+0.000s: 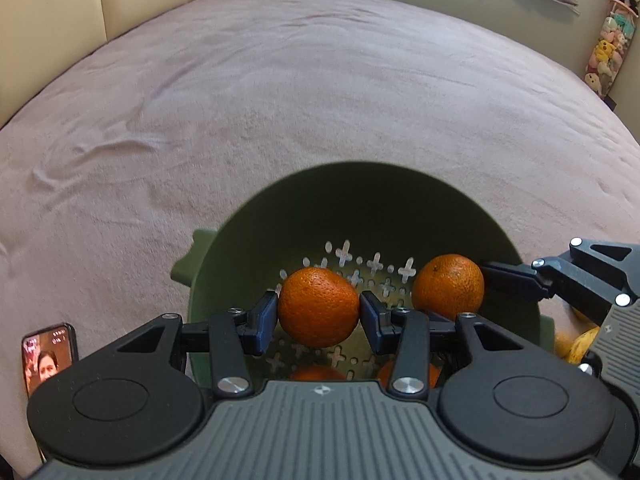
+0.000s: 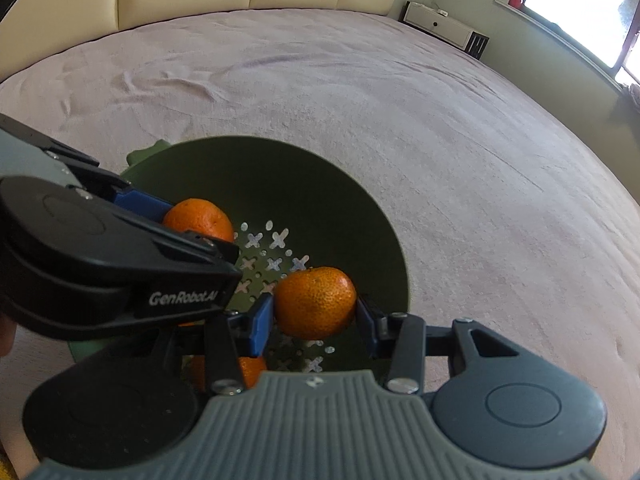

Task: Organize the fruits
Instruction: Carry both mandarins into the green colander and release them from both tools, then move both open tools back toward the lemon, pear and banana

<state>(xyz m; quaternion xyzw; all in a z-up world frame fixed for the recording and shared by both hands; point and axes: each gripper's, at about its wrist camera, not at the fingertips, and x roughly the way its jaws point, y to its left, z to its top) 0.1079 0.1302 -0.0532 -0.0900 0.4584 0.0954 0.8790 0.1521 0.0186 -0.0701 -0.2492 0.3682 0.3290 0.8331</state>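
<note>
Two grippers, left gripper (image 1: 319, 316) and right gripper (image 2: 315, 316), each pinch one orange (image 1: 319, 306) between partly-closed fingers above the green colander (image 1: 400, 200), apparently poised for dropping.

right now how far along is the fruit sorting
Done: at least two oranges already lie in the green colander. In hand: the left claw and right claw each grip an orange over it. Left: releasing both, and the yellow fruit, probably bananas, beside the colander.
</note>
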